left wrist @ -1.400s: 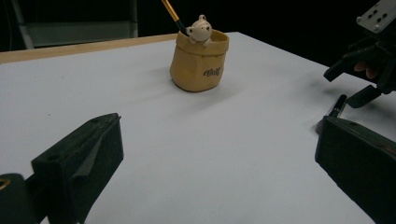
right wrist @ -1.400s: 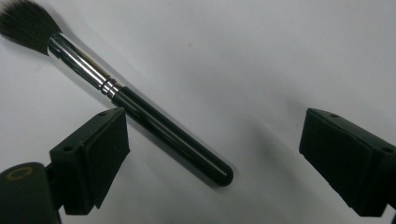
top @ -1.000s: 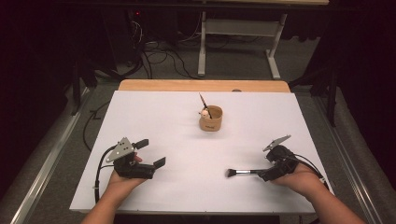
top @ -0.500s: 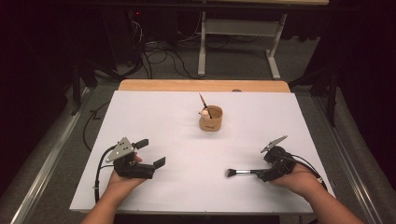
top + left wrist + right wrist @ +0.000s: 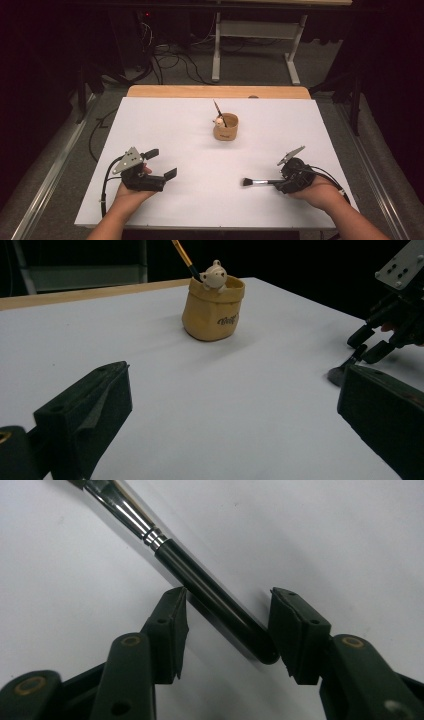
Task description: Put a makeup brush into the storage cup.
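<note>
Straddling the brush handle, the right hand-held gripper stands part-open, not gripping.

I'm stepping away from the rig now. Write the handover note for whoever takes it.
Right tool: open, jaws on either side of the makeup brush handle end, not closed on it. The brush lies flat on the white table, bristles pointing toward the left tool.
Left tool: open, holds nothing, resting near the table's front left.
Tan holder: mid-table, already holds one brush.
Done: right tool lined up on the handle.
Left, most likely: close, lift, drop the brush into the holder.
</note>
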The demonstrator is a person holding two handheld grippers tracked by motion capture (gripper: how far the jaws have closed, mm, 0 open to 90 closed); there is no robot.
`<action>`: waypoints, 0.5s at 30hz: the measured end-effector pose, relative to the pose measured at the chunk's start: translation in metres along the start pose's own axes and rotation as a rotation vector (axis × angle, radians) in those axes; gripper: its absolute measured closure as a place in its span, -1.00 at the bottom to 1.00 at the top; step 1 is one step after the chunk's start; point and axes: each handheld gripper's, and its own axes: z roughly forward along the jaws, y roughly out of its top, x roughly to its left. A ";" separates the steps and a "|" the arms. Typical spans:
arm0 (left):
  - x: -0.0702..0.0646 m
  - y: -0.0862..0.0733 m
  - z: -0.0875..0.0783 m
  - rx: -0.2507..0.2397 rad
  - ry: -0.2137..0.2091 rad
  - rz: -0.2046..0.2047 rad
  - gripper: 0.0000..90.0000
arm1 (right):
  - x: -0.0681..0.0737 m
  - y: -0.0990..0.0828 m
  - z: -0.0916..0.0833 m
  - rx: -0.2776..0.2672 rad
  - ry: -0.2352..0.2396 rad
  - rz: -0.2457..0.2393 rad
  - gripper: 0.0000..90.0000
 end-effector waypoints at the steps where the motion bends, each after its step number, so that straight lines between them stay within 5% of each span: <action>1: 0.000 0.000 0.000 0.000 0.000 0.000 -0.96 | 0.000 0.000 0.000 0.002 0.000 0.001 0.20; 15: 0.000 0.000 0.000 -0.004 0.000 -0.001 -0.96 | 0.000 0.005 -0.001 0.036 -0.004 -0.005 0.63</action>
